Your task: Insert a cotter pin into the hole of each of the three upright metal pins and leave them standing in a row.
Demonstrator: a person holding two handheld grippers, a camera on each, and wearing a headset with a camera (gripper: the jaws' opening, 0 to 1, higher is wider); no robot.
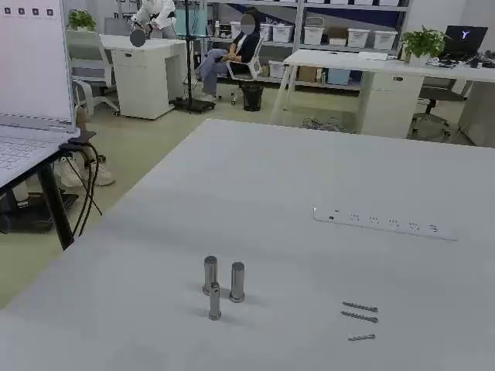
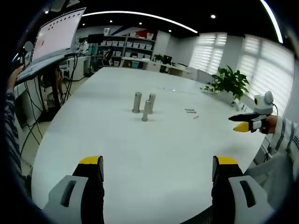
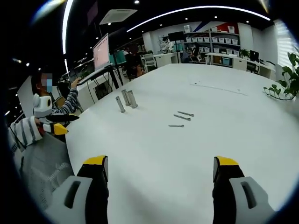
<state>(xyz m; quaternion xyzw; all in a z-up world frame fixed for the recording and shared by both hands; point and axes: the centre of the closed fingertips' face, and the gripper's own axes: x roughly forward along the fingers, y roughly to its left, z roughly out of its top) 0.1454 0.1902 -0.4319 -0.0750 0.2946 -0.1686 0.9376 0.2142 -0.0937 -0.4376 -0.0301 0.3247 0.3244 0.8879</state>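
Three upright metal pins stand close together in a small cluster on the grey table, also seen as pins and pins. Three cotter pins lie loose to their right, small in the gripper views as cotter pins and cotter pins. My left gripper is open, well short of the pins, nothing between its yellow-tipped fingers. My right gripper is open too, back from the cotter pins. The right gripper shows at the far right of the left gripper view.
A white power strip lies on the table behind the cotter pins. A laptop sits on a stand at the left with cables hanging. Desks, shelves, plants and a seated person are in the background.
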